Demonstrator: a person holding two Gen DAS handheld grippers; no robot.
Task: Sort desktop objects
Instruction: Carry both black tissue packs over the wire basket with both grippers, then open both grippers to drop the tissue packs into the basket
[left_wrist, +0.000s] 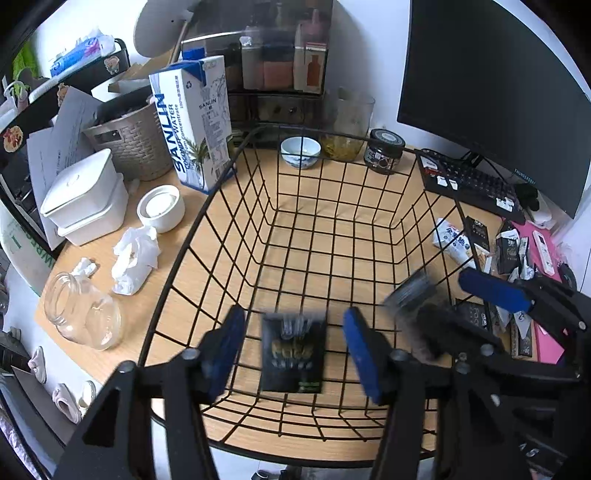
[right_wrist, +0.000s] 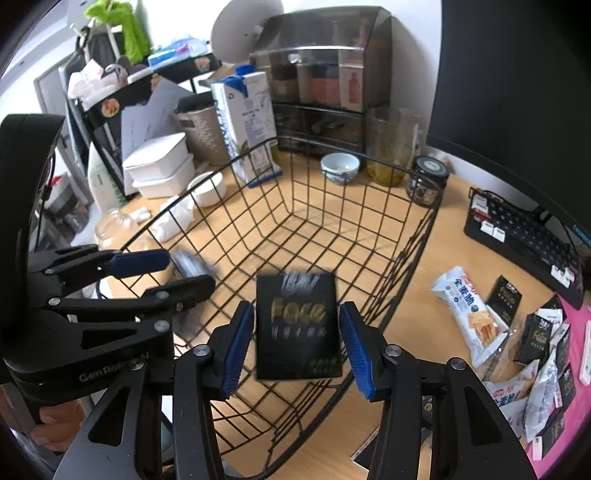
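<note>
A black wire basket stands on the wooden desk. My left gripper is open over its near end, and a blurred black packet hangs between the fingers, touching neither. My right gripper is open over the basket too, with a blurred black "Face" packet between its fingers, untouched. Each gripper shows in the other's view, the right one and the left one, each with a blurred packet by its tips. More black packets and a white snack bag lie on the desk to the right.
Left of the basket are a Sanlin carton, a white round dish, white boxes, crumpled tissue and a glass jar. Behind it are a small bowl, a glass and a dark jar. A keyboard and monitor stand right.
</note>
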